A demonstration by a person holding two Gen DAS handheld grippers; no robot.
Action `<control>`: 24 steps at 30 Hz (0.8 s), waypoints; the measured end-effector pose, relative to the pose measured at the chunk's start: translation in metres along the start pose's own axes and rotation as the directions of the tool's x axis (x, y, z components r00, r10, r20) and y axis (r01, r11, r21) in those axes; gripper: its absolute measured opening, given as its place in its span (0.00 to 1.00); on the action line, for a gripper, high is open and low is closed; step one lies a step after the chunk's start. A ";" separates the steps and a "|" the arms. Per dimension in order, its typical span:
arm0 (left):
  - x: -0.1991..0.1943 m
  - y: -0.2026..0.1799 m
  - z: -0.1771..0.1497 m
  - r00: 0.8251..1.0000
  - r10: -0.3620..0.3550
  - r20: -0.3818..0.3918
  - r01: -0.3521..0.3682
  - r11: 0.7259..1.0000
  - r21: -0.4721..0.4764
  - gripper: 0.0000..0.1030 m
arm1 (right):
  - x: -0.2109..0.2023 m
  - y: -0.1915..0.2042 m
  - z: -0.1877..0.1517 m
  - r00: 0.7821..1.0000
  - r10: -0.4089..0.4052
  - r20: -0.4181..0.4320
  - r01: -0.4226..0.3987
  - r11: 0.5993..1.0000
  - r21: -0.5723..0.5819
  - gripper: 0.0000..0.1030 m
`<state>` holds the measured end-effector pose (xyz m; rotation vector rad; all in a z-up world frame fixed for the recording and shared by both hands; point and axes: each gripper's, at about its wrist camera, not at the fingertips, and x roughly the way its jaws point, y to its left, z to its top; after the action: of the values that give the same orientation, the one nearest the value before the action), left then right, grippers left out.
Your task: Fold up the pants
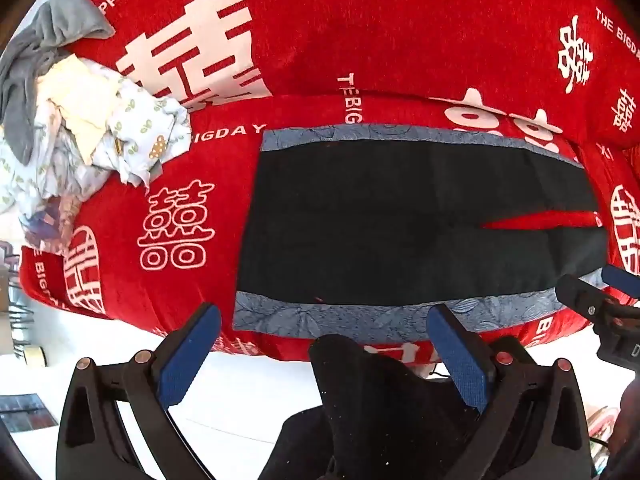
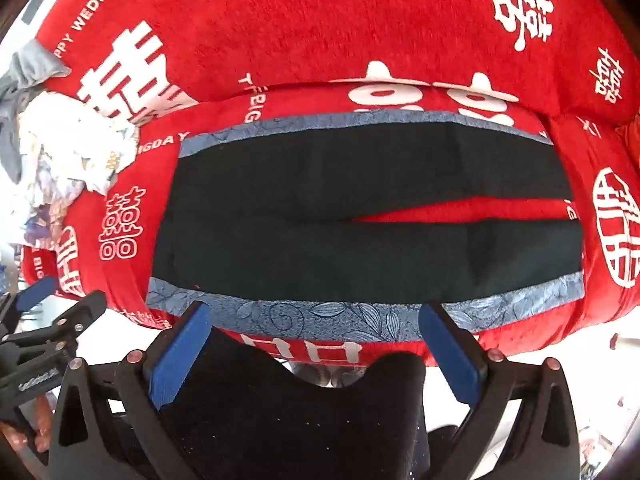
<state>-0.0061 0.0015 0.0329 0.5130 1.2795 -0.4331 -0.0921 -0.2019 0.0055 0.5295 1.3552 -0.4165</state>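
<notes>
Black pants (image 1: 400,220) with blue-grey patterned side stripes lie flat and spread on a red cover; their two legs part at the right, showing a red wedge between them. The same pants (image 2: 340,216) fill the middle of the right wrist view. My left gripper (image 1: 326,320) hovers open over the near striped edge toward the pants' left end, nothing between its blue pads. My right gripper (image 2: 316,316) is open too, above the near stripe (image 2: 320,316). The right gripper's fingertips (image 1: 592,292) show at the left view's right edge, and the left gripper's fingers (image 2: 48,304) at the right view's left edge.
The red cover (image 1: 360,40) with white characters drapes a sofa seat and backrest. A heap of pale printed and grey clothes (image 1: 80,128) lies at the left end. A person's dark-clothed legs (image 2: 288,412) stand below the grippers, over white floor (image 1: 248,392).
</notes>
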 end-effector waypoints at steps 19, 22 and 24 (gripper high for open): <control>0.003 0.021 0.001 1.000 -0.019 -0.004 0.019 1.000 0.012 1.00 | -0.015 0.033 -0.009 0.995 -0.099 0.033 0.099 0.995 -0.016 1.00; 0.002 0.021 0.002 1.000 -0.017 0.000 0.017 1.000 0.019 1.00 | -0.015 0.035 -0.010 0.994 -0.108 0.031 0.108 0.994 -0.017 1.00; 0.001 0.020 0.003 1.000 -0.014 0.007 0.014 1.000 0.027 1.00 | -0.015 0.036 -0.010 0.993 -0.112 0.032 0.112 0.994 -0.013 1.00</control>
<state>0.0081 0.0160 0.0350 0.5248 1.2724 -0.4637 -0.0824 -0.1665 0.0232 0.4342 1.3605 -0.5044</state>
